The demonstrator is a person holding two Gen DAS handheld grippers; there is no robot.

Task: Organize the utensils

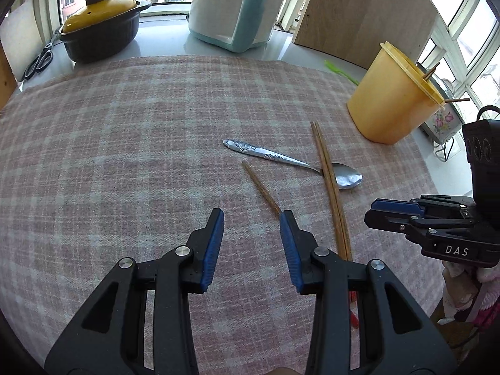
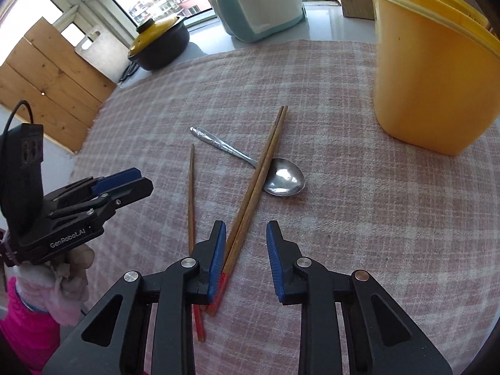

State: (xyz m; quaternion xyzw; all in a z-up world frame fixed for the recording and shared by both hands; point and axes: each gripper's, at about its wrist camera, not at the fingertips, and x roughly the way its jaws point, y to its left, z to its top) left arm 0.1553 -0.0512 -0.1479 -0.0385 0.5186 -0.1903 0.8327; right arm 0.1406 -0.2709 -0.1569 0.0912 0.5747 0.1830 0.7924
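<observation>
Utensils lie loose on a checked cloth (image 1: 125,143) over the bench, so the step in hand looks like picking up chopsticks for the yellow container (image 2: 431,72); a few sticks already poke from its rim in the left wrist view. Farthest left, the left gripper (image 1: 252,243) hovers partly open and empty; the single chopstick (image 1: 261,190) runs up to the outer side of its right pad, not between the pads, so taking it calls for a small shift sideways before closing. Next comes the spoon (image 1: 282,157), its neck pinned under the chopstick pair (image 1: 329,181) that crosses just above the bowl. Further right, the right gripper (image 2: 245,250) is low over the pair's red-tipped end; its jaws stand at a narrow gap, nothing clamped; the pair touches or passes under the left pad, and I cannot tell which. Its next move, I judge, is to centre on both sticks, close, and lift without dragging the spoon; the container stands well apart at the far right.
</observation>
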